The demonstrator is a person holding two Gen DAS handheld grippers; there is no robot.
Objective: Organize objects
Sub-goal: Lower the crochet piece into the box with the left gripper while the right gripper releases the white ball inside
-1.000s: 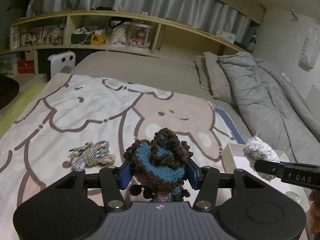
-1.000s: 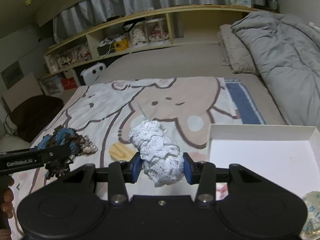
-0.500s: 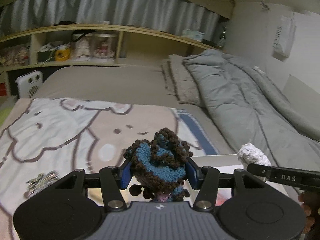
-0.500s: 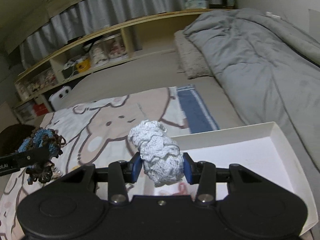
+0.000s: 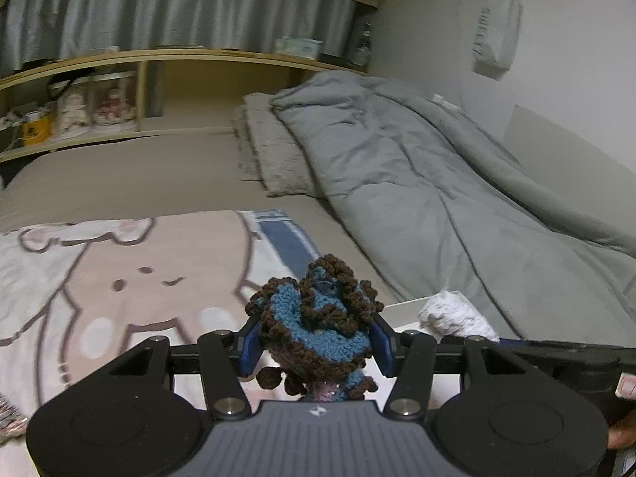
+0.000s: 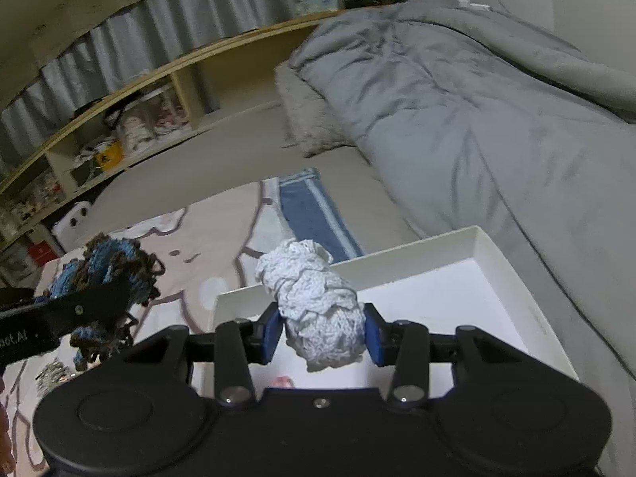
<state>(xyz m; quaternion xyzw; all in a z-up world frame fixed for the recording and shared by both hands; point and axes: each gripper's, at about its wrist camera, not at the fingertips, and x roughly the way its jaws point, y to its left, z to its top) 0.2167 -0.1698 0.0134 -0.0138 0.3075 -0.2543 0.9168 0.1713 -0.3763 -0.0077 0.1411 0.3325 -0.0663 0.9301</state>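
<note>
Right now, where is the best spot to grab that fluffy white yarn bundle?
Grip the white yarn bundle across its fat middle, coming from its two sides, as the right gripper does. It is a soft, lumpy roll, so its thick belly probably squeezes snugly between the pads while both ends stick out free.

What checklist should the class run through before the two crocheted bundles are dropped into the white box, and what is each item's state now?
1. Left gripper clamped on the blue-and-brown crochet bundle: ok.
2. Right gripper clamped on the white crochet bundle: ok.
3. White bundle above the white box: ok, it hangs over the box's near left part.
4. Blue-and-brown bundle above the box: not ok, in the right wrist view it sits left of the box edge, over the cartoon blanket.
5. Free room in the box: ok, much bare floor shows; only a small pink item lies near the front.
6. The two grippers clear of each other: cannot tell.
</note>
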